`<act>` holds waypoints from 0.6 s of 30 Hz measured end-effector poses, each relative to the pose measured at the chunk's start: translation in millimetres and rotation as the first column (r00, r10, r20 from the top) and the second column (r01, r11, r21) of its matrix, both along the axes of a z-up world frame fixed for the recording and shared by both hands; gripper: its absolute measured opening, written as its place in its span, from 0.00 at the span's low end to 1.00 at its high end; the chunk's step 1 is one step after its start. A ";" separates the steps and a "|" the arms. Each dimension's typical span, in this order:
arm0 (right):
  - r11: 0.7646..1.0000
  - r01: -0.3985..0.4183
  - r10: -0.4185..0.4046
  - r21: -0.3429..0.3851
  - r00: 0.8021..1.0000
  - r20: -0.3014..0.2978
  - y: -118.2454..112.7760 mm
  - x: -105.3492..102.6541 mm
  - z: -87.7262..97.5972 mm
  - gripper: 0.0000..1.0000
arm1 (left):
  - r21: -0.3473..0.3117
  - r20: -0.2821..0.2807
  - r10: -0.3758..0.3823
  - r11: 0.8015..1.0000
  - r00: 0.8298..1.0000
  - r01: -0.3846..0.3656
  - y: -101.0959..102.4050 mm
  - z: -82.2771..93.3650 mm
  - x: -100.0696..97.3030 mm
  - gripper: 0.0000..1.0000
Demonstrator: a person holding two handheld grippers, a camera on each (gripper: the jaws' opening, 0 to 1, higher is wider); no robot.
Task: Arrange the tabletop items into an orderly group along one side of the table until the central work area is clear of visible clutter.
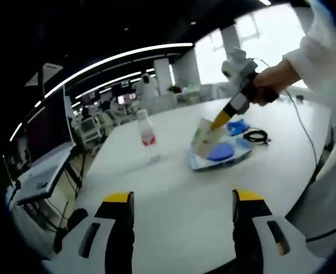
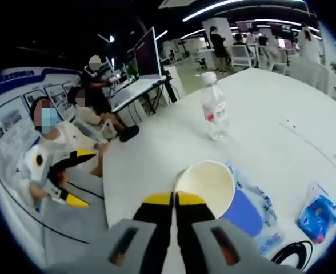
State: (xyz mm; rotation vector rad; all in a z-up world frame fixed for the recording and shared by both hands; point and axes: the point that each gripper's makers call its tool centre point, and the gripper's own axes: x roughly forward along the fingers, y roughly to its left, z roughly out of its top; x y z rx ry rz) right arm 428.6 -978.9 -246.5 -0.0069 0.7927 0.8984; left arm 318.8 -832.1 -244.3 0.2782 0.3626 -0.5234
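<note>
A cream paper cup (image 2: pixel 207 187) has its rim pinched by my right gripper (image 2: pixel 175 198), which is shut on it. In the left gripper view the same cup (image 1: pixel 204 137) hangs tilted from the right gripper (image 1: pixel 220 120), held by a hand, just above a blue disc (image 1: pixel 220 152) on a clear plastic packet (image 1: pixel 199 162). A clear water bottle (image 1: pixel 147 133) with a red label stands upright left of them; it is also beyond the cup (image 2: pixel 214 111). My left gripper (image 1: pixel 183 200) is open over the near bare tabletop, holding nothing.
A small blue packet (image 2: pixel 316 217) and a coiled black cable (image 2: pixel 294 254) lie right of the blue disc (image 2: pixel 242 212). The white table (image 1: pixel 179 188) has its edge to the left, with a monitor on a stand (image 2: pixel 147 54) and seated people (image 2: pixel 59 134) beyond.
</note>
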 end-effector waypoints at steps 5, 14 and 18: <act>0.997 -0.004 0.005 -0.072 1.000 0.018 -8.4 16.1 -2.0 0.00 | 0.012 -0.007 -0.006 1.000 1.000 0.006 0.0 -4.2 0.3 0.64; 0.980 -0.027 0.036 -0.198 0.998 0.045 -14.9 38.3 -15.4 0.00 | 0.019 -0.013 -0.008 1.000 1.000 0.008 1.2 -8.4 1.0 0.62; 0.976 -0.026 0.040 -0.217 0.997 0.062 -10.6 50.8 -17.4 0.00 | 0.046 -0.022 -0.009 0.999 1.000 0.010 2.0 -12.5 0.8 0.62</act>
